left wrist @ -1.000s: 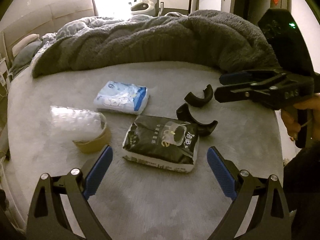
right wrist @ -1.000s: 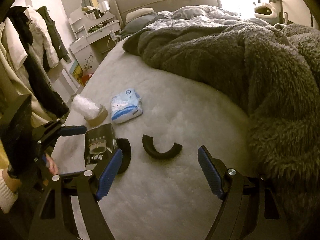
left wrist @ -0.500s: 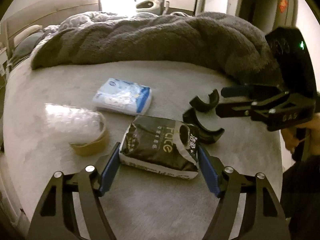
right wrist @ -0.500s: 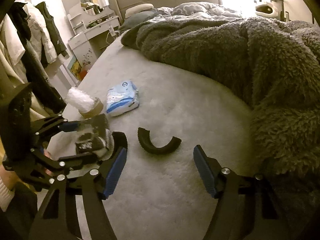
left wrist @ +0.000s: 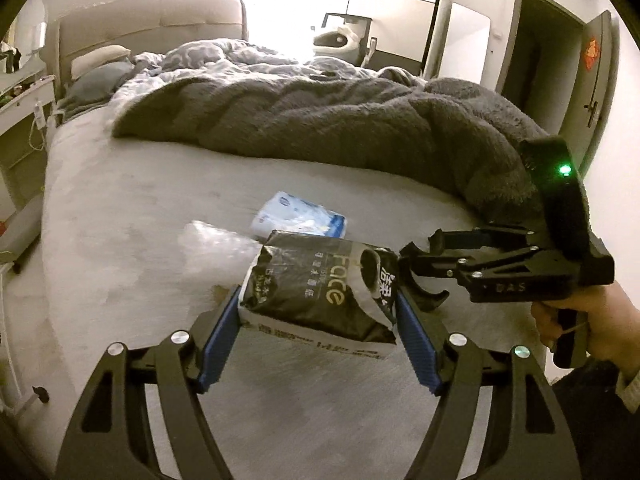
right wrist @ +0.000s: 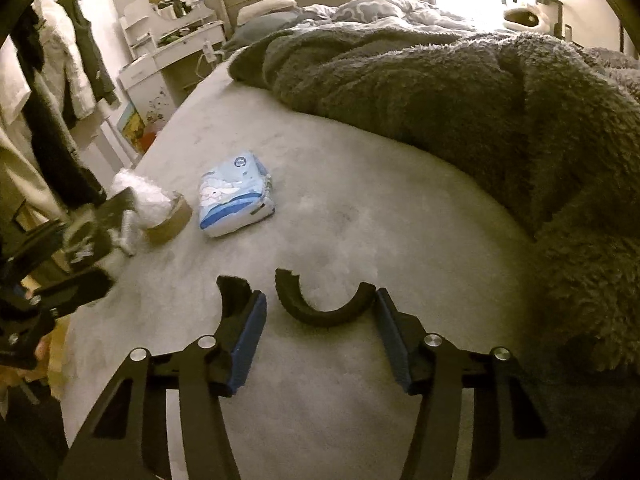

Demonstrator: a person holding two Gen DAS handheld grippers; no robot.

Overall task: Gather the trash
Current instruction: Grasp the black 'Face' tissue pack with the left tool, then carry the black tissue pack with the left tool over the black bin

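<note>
My left gripper (left wrist: 320,320) is shut on a black tissue pack (left wrist: 320,288) and holds it lifted above the bed; it shows blurred at the left of the right wrist view (right wrist: 86,236). My right gripper (right wrist: 320,320) is open, its fingers either side of a black curved piece (right wrist: 320,308) lying on the bed. A second black curved piece (right wrist: 234,296) lies just left of its left finger. A blue-white tissue pack (right wrist: 234,196) and a tape roll stuffed with bubble wrap (right wrist: 160,216) lie further back.
A thick grey fleece blanket (right wrist: 460,92) is heaped across the far and right side of the bed. A white dresser (right wrist: 168,60) and hanging clothes (right wrist: 60,80) stand to the left of the bed. A door (left wrist: 556,60) is at the right.
My left gripper closed on the black tissue pack and lifted it off the bed. My right gripper moved forward and down around the curved piece, its fingers narrowing.
</note>
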